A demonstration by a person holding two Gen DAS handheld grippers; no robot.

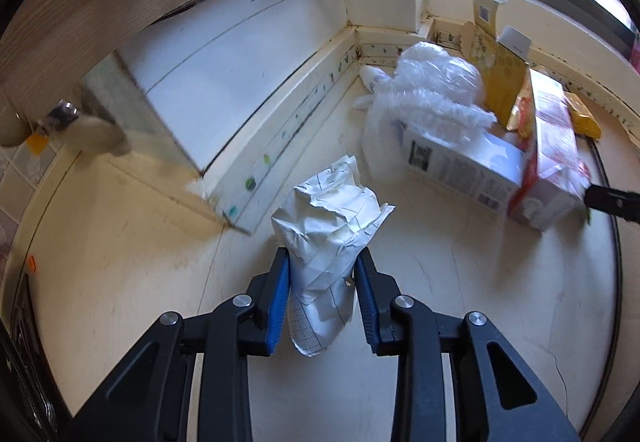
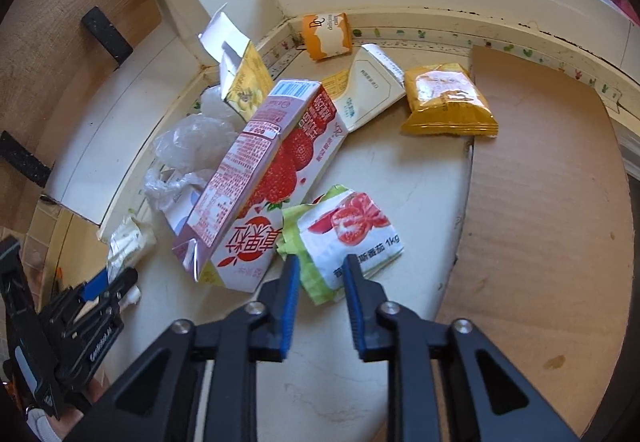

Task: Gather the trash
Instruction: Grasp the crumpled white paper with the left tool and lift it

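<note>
The left gripper (image 1: 322,274) has the crumpled white paper (image 1: 332,230) between its blue pads, jaws pinching it; the wad runs lengthwise straight out along the fingers, its crumpled top well past the tips and its lower end hanging below the pads. Over on the other side, the right gripper (image 2: 320,282) has its jaws nearly together, and the near corner of the flattened tomato packet (image 2: 344,238) sits right between the tips — pinched there, by the look of it. The packet lies flat on the surface (image 2: 400,182), its length angling away to the right of the fingers.

Just beyond and left of that packet, touching it, lies the strawberry carton (image 2: 264,178), tipped on its side, long axis running away toward the far-left corner. The right hand is plainly nearer to it. Left of it, clear crumpled plastic (image 2: 188,146). Further out, an opened yellow box (image 2: 244,78), a flattened white carton (image 2: 372,86), a yellow snack bag (image 2: 448,102) resting on the brown cardboard sheet's (image 2: 540,182) edge, and an orange packet (image 2: 326,36) against the back wall. No bin or bag for the trash shows in either view.
</note>
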